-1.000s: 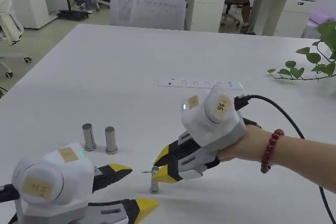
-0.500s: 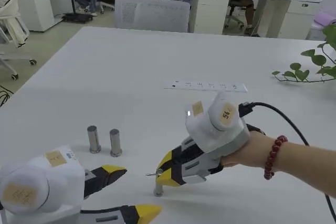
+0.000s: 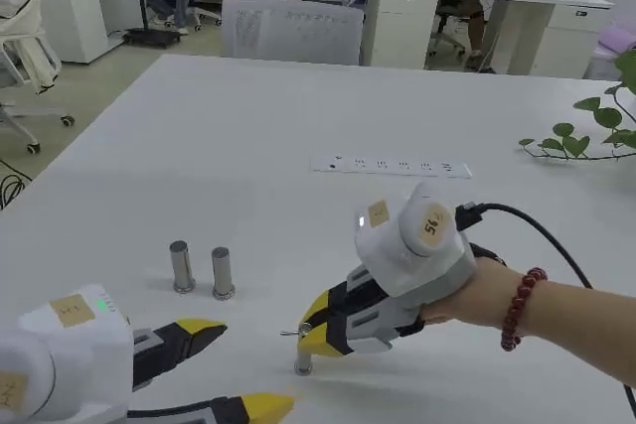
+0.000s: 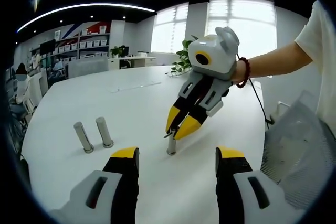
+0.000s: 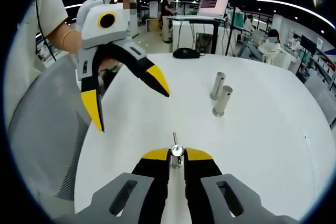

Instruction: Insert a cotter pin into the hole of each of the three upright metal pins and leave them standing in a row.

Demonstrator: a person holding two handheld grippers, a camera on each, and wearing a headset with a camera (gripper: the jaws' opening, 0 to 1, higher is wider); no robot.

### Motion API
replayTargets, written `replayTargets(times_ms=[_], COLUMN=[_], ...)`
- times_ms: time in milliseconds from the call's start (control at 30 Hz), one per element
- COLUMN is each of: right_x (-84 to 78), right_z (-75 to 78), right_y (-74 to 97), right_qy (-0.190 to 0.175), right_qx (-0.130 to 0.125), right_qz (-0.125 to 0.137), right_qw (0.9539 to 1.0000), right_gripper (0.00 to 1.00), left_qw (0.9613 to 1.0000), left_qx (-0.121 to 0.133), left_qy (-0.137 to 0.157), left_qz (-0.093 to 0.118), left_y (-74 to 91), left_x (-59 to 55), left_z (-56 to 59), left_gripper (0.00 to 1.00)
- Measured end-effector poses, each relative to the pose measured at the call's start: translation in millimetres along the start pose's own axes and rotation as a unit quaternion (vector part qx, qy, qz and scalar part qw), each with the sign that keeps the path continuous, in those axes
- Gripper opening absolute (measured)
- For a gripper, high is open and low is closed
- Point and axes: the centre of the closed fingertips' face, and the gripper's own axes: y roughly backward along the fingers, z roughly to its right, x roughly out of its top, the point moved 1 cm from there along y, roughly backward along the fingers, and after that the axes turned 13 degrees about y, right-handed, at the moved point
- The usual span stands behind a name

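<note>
Tipping is the main risk. The white-and-black right gripper with yellow jaw tips [image 3: 316, 330], at lower centre of the head view, has its jaws pinched shut on the thin wire cotter pin [image 3: 289, 331] right at the top of the nearest short grey upright metal pin [image 3: 303, 356]. Any sideways push or pull while the wire sits at the hole could lever that unsupported pin over. A skewed wire could also jam, or slip out of the jaws. The matching left gripper [image 3: 246, 366], at lower left, has its jaws spread wide and grasps nothing. It is near the upright metal pin but apart from it, so it offers no steadying.

The cotter pin lies level, its long axis crossing the upright metal pin's vertical one. Its free end pokes toward the left of the head view, and straight ahead beyond the jaws in the right gripper view. How far through the hole it sits I cannot tell. The two other grey upright metal pins [image 3: 223, 273] stand side by side at mid-left, well apart from the worked one, and both look bare of wire.
</note>
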Motion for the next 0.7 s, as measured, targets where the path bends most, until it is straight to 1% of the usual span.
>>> replayTargets(times_ms=[167, 300, 700], right_x=[0.5, 1.5, 11.1], right_z=[-0.3, 0.3, 11.7], right_y=[-0.3, -1.5, -7.9], right_qy=[-0.006, -0.003, -0.011], right_qx=[-0.002, -0.004, -0.012], right_qz=[0.005, 0.000, -0.002], right_qw=[1.0000, 1.0000, 0.9999], right_gripper=[0.10, 0.10, 0.10], left_qw=[1.0000, 1.0000, 0.9999], left_qx=[0.002, 0.003, 0.012], left_qy=[0.004, 0.001, 0.008], left_qz=[0.004, -0.001, 0.000], left_y=[4.6, 8.1, 16.8], left_x=[0.6, -2.5, -6.4], left_z=[0.5, 0.2, -5.0], left_gripper=[0.58, 0.58, 0.58])
